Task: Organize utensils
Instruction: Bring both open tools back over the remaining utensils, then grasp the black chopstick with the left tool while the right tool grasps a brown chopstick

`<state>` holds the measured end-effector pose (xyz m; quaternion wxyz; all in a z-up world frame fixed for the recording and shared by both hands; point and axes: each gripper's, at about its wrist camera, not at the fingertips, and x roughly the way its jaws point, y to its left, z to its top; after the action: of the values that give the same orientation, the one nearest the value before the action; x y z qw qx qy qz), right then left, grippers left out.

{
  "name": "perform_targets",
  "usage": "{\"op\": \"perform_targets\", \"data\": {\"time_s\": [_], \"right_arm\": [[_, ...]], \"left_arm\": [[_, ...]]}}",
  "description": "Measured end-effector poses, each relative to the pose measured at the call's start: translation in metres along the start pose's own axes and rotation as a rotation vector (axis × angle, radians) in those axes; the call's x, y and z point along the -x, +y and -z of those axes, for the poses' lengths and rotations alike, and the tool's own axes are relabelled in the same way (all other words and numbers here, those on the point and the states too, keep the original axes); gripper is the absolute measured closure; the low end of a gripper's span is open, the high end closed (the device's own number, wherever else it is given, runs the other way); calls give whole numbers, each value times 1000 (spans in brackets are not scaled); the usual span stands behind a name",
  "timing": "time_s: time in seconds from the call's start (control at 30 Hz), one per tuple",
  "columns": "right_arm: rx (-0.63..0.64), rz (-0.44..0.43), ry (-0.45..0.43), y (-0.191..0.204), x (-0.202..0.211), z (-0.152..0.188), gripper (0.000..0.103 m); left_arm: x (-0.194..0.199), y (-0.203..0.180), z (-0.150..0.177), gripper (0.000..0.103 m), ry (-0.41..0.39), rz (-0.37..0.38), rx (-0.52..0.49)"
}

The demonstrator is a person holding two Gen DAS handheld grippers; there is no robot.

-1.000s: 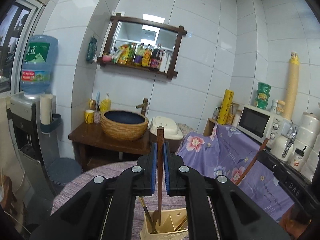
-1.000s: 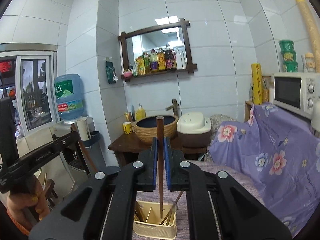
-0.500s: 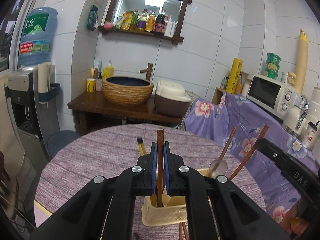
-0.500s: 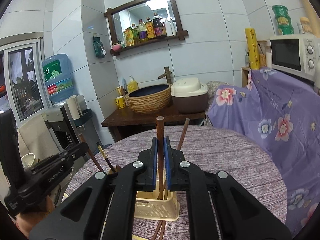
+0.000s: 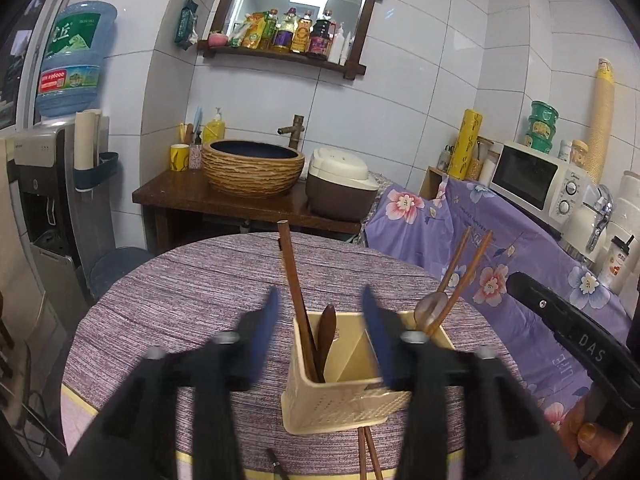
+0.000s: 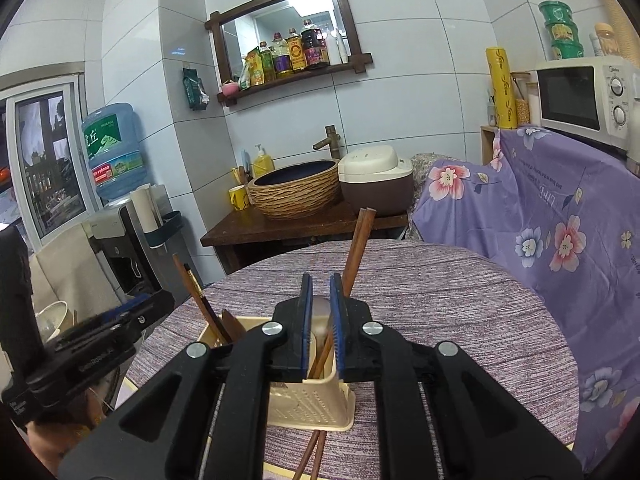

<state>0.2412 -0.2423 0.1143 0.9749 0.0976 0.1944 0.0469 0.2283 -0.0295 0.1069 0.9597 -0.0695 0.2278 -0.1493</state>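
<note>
A: Chopsticks: where are they?
B: One point(image 5: 294, 292) stands in the caddy point(image 5: 340, 404), lower centre, just let go; the left tongs point(image 5: 318, 312) have been opening. The right tongs point(image 6: 320, 312) have just parted slightly off theirs point(image 6: 356, 252).
A: Left?
B: A pair point(image 5: 370, 456) lies on the tabletop point(image 5: 180, 300) below.

Cream perforated utensil holder point(image 5: 340, 404) at lower centre; brown chopsticks point(image 5: 294, 292) lean upright in its compartments.
</note>
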Motion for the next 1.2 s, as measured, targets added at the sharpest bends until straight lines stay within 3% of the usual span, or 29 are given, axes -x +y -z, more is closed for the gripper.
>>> {"op": "perform_targets", "data": {"time_s": [0.07, 0.17, 0.37, 0.57, 0.77, 1.0, 1.2], "right_arm": [[25, 12, 4, 3, 7, 9, 60], [69, 50, 16, 6, 15, 28, 57], [96, 76, 217, 6, 0, 92, 57], [105, 65, 383, 13, -9, 156, 57], [134, 71, 461, 24, -6, 197, 57], [175, 96, 494, 32, -7, 221, 57], [197, 99, 486, 26, -2, 219, 88]], "left_arm": [[9, 3, 7, 46, -1, -6, -7], [16, 11, 24, 43, 30, -21, -4], [6, 29, 79, 45, 171, -97, -10], [-3, 35, 129, 46, 299, -90, 12], [-6, 35, 159, 47, 358, -93, 33], [-4, 31, 168, 47, 378, -90, 28], [-9, 31, 171, 47, 396, -95, 27]]}}
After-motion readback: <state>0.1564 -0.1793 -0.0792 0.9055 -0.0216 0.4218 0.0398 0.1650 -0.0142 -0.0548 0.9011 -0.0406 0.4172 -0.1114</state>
